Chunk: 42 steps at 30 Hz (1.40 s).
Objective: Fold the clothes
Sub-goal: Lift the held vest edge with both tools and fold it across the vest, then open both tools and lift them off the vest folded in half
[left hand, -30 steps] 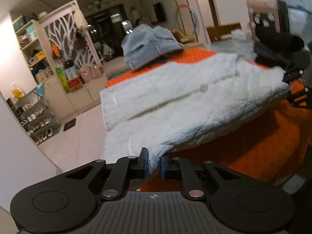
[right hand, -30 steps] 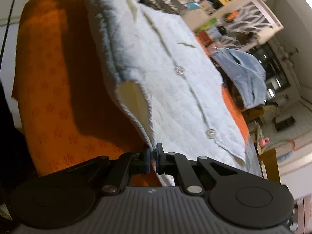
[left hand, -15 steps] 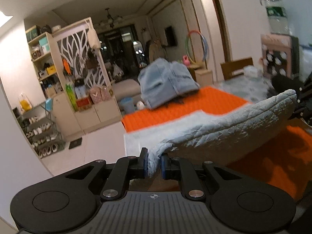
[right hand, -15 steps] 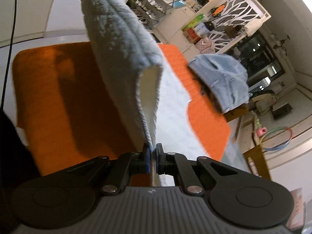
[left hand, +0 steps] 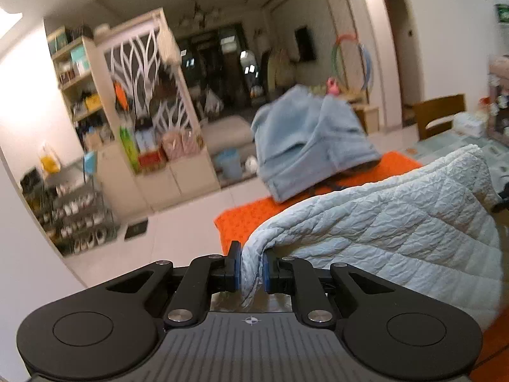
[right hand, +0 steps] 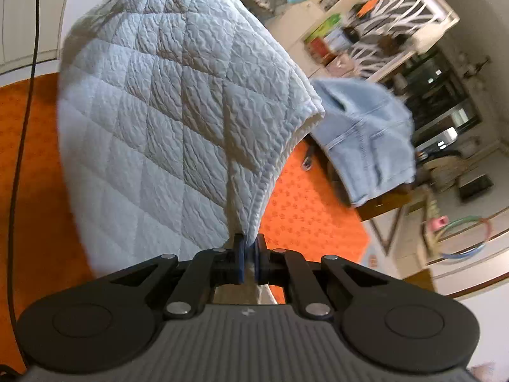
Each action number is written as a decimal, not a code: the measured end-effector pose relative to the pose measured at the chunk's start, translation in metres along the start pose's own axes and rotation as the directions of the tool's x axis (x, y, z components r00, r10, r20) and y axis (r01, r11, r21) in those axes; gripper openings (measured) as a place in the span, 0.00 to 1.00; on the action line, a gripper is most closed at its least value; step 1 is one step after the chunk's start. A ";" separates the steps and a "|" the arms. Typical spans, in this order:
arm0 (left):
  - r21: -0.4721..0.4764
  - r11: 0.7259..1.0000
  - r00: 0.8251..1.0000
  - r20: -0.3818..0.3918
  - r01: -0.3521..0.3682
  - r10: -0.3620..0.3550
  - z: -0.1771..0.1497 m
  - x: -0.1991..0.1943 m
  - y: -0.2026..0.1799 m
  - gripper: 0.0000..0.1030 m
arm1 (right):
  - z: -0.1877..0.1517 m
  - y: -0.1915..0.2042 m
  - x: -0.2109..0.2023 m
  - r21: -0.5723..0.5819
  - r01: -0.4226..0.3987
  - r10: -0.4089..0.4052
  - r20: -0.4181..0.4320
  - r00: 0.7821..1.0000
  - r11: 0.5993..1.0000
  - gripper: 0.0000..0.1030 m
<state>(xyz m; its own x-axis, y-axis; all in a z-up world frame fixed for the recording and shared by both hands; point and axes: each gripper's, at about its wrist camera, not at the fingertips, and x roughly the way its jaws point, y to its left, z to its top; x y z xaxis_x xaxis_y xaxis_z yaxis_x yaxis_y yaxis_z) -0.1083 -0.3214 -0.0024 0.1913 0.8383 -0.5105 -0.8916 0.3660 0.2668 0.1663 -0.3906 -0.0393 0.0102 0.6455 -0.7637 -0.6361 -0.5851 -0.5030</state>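
Left wrist view is showing the left gripper (left hand: pixel 251 269) pinching the white quilted jacket (left hand: pixel 397 235), now lifted off the orange mat (left hand: pixel 241 219); the right gripper (right hand: pixel 249 262) is clamping another edge, carrying the fold over.

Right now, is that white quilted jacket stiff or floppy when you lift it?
Probably floppy: the white quilted jacket sags between the left gripper and right gripper. Its padding likely makes it bulky but light. Both pinch only an edge, so it might slip.
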 end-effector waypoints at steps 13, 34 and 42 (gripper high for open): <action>0.038 0.997 0.972 -0.225 0.074 -0.064 -0.013 0.178 -0.009 0.16 | -0.003 -0.039 0.152 0.134 -0.224 0.243 -0.153 0.958 0.965 0.08; -0.255 0.966 0.998 -0.054 -0.044 0.031 -0.014 0.168 0.069 0.62 | -0.025 -0.045 0.118 0.342 0.053 -0.065 0.022 0.998 0.938 0.29; -0.175 0.976 0.981 -0.116 0.133 -0.155 -0.028 0.125 0.033 0.61 | -0.068 -0.046 0.053 0.564 0.075 -0.084 -0.009 0.996 0.822 0.36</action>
<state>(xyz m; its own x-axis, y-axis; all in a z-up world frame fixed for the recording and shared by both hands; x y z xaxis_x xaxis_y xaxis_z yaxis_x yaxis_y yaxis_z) -0.1255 -0.2158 -0.0805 0.2778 0.7189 -0.6372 -0.9162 0.3976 0.0492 0.2490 -0.3625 -0.0845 0.0708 0.6880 -0.7222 -0.9576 -0.1557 -0.2423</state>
